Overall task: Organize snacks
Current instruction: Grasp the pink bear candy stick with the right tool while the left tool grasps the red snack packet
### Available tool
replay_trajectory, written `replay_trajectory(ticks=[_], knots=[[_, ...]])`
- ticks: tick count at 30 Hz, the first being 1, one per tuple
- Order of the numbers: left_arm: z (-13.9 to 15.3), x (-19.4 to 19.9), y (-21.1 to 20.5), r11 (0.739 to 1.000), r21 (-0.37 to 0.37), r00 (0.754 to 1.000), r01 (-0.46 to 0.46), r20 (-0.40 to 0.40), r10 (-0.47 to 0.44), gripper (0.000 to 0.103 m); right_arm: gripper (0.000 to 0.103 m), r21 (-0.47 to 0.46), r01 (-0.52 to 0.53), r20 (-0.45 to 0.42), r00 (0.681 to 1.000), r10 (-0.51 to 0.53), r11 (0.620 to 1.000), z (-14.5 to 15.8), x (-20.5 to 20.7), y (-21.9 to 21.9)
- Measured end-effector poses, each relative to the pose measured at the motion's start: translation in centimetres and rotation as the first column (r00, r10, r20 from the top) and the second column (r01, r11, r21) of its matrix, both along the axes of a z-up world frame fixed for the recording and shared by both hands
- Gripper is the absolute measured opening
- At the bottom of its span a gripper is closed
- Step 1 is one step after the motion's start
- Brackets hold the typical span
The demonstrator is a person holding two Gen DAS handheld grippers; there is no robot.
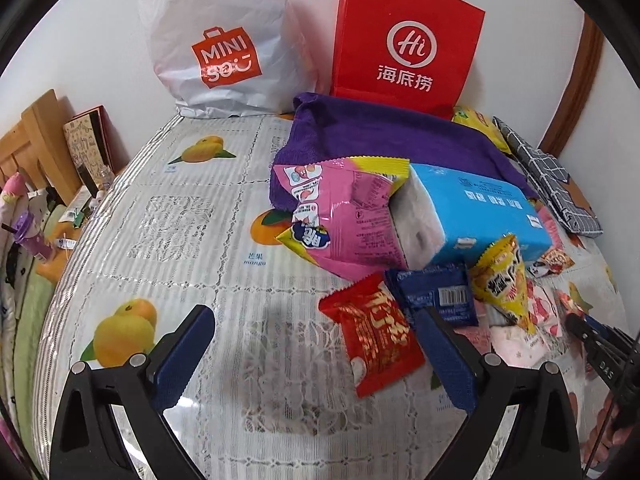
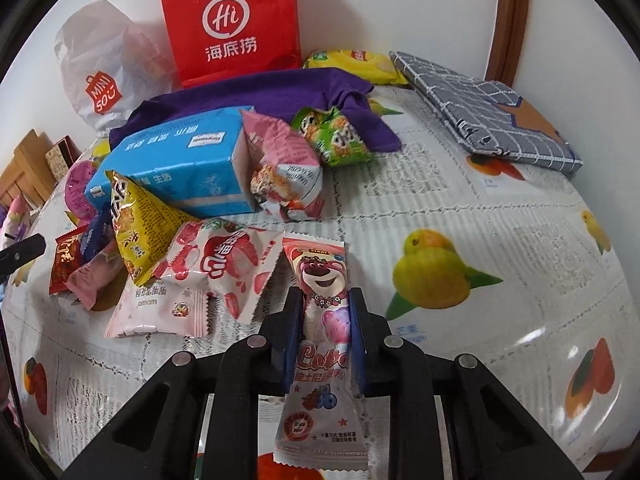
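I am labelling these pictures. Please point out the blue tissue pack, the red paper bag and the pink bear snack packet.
blue tissue pack (image 2: pixel 176 164): right wrist view, on its blue top face.
red paper bag (image 1: pixel 408 40): left wrist view, on its front logo.
pink bear snack packet (image 2: pixel 322 272): right wrist view, on the bear's face.

White plastic bag (image 1: pixel 218 40), far left: "MINI SO"
Red paper bag (image 1: pixel 406 40), far centre: "Hi", "海底捞"
Tablecloth (image 1: pixel 256 261): "mango"
Pink bear snack packet (image 2: pixel 322 320), near: "Lotso", "I AM A HUGGER"
Pale pink packet (image 2: pixel 160 308): "omom"
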State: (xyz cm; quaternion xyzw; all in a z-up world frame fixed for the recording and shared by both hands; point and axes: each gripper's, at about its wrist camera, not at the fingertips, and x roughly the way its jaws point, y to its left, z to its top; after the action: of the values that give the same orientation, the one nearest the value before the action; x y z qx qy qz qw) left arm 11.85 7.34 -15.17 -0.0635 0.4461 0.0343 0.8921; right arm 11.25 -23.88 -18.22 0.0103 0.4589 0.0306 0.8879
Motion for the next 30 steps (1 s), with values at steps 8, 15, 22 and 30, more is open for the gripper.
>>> replay_trajectory(ticks=[8, 15, 22, 30], knots=[[-1.7, 1.8, -0.2, 1.0, -0.012, 0.998, 0.007, -0.059, -0.008, 0.099, 0.022, 0.008, 0.029, 0.041, 0.999, -0.03, 1.0, 1.2, 0.2, -1.5], [-2.8, 2.2, -0.8, 0.999, -0.04, 0.995, -0.003, -0.102, -0.001, 0.094, 0.022, 0.01, 0.019, 0.048, 0.999, -0.019, 1.0, 1.3, 0.7, -1.5], [-3.5, 2.3, -1.4, 0.999, -0.048, 0.993, -0.016, -0.116, 0.01, 0.086, 0.022, 0.02, -0.001, 0.034, 0.999, 0.0, 1.0, 0.7, 0.8, -1.0], [-3.3, 1.7, -2.6, 0.999, 0.044, 0.995, 0.012, -0.097, -0.008, 0.044, 0.022, 0.022, -0.005, 0.046, 0.999, 0.004, 1.0, 1.1, 0.3, -1.3]])
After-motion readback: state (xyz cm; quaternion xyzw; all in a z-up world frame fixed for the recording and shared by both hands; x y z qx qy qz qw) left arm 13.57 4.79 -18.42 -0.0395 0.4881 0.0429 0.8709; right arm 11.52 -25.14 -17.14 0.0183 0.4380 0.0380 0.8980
